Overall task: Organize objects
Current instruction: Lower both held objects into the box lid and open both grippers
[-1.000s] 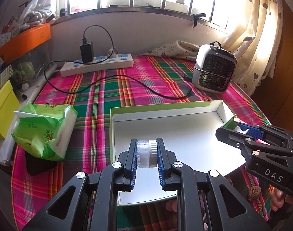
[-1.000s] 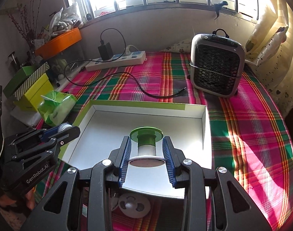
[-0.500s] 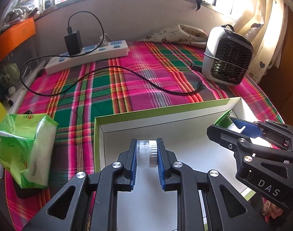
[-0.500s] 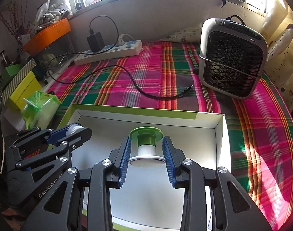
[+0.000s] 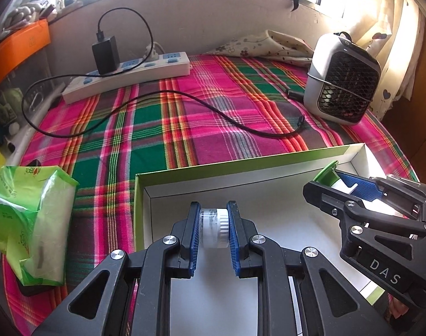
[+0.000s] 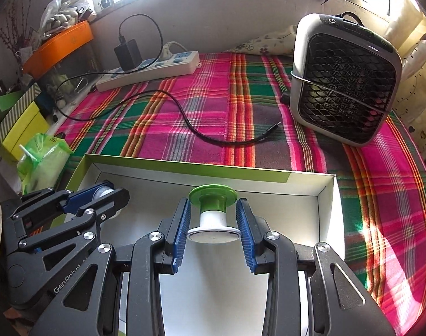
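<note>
Gripping ribbed, seemingly plastic cap (image 5: 213, 228)

Left wrist view: looks forward along its own fingers, close above the shallow white cardboard tray with green outer walls (image 5: 168, 171), toward the window wall. Right wrist view: same heading, equally close. Both share the tray (image 6: 327, 193), the pink-and-green plaid cloth (image 5: 207, 112) (image 6: 213, 106), and each other's gripper at frame edge.

A plaid tablecloth (image 5: 201, 128) of pink, green and orange covers the table. On it lie a white power strip (image 5: 129, 77), a loose black cable (image 5: 213, 112), a small grey fan (image 6: 344, 84), a green tissue pack (image 5: 33, 224) and an open green-rimmed box (image 6: 185, 165).
</note>
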Demonstrator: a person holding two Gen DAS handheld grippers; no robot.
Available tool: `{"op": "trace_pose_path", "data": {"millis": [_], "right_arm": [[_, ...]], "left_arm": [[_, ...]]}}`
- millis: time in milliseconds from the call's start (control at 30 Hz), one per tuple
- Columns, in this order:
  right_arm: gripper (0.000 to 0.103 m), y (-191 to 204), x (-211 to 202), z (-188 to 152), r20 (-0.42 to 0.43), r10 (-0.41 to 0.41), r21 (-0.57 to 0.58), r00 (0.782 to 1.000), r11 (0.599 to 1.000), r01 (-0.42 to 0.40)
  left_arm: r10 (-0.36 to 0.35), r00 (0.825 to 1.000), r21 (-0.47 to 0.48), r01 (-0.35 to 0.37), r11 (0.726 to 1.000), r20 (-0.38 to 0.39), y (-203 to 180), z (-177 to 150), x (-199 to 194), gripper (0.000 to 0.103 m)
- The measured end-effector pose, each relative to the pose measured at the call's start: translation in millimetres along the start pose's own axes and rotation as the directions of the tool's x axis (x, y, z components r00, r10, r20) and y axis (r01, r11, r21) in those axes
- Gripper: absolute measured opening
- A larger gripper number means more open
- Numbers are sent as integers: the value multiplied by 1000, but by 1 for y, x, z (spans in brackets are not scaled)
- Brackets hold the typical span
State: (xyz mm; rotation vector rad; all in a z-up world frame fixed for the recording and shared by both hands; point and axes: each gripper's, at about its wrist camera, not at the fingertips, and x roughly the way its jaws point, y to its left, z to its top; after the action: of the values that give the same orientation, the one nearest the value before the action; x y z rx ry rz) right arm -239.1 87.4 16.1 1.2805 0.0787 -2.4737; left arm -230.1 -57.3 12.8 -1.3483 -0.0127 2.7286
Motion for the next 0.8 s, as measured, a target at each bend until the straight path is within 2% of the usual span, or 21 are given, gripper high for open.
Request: {"op": "trace_pose_path", "data": {"millis": [300,600,633,733,800], "right_arm": [[35,2,5,0,-13,-25,0,1000,1000,25],[35,-3,5,-1,-8,-41,19,999,999,41],[36,-3,5,-1,-6,-45,22,999,999,45],[50,-6,4,0,-5,-45,35,999,998,45],[51,-7,3,-1,-3,-41,40,999,998,41]], "left_arm": [[21,1000,13,-21,1000,2,-1,-1,1,18],[16,1000,16,-16,1000,3,-4,0,2,24],[13,1000,16,-13,1000,3,-5,0,2,25],[13,1000,14,-13,1000,6,-5,-1,1,27],[11,1000,13,-11,1000,7,-5,-1,0,29]]}}
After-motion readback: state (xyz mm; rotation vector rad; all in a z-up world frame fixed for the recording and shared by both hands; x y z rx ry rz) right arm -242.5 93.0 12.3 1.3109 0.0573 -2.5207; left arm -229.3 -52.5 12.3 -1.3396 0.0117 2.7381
